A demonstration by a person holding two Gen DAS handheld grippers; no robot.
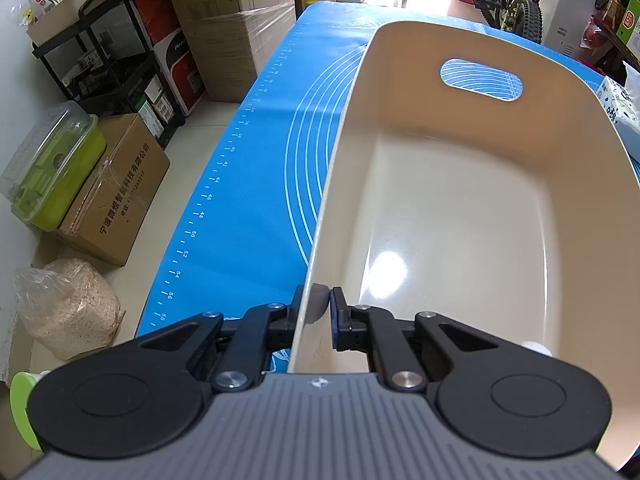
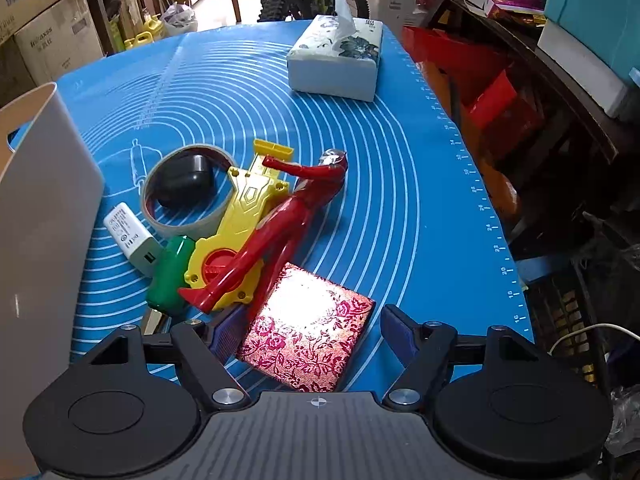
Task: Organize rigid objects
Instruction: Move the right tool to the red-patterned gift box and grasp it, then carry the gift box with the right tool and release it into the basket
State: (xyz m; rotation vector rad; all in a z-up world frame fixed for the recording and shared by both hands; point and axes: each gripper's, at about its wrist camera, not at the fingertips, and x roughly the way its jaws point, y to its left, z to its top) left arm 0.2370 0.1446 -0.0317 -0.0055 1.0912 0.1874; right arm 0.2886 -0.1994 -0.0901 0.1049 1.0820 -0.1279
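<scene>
- Left claw [image 1: 320, 312]: closed narrowly on the near wall of the cream bin [image 1: 460, 216], one pad outside and one inside; the bin is judged to be steadied this way for loading. Its interior ahead of the claw is bare.
- Right claw [image 2: 304, 332]: spread wide and holding nothing, with the brocade box [image 2: 308, 340] lying between its fingers, apparently lined up as the first pick.
- Red figure [image 2: 280, 220], yellow launcher [image 2: 240, 216], green piece [image 2: 170, 276]: heaped just ahead of the right claw, touching one another.
- White charger [image 2: 130, 236], tape ring [image 2: 188, 192] around a black case [image 2: 184, 180]: ahead-left, beside the bin's wall.
- Tissue box [image 2: 336, 60]: far ahead on the blue mat [image 2: 400, 200] covering the tabletop.
</scene>
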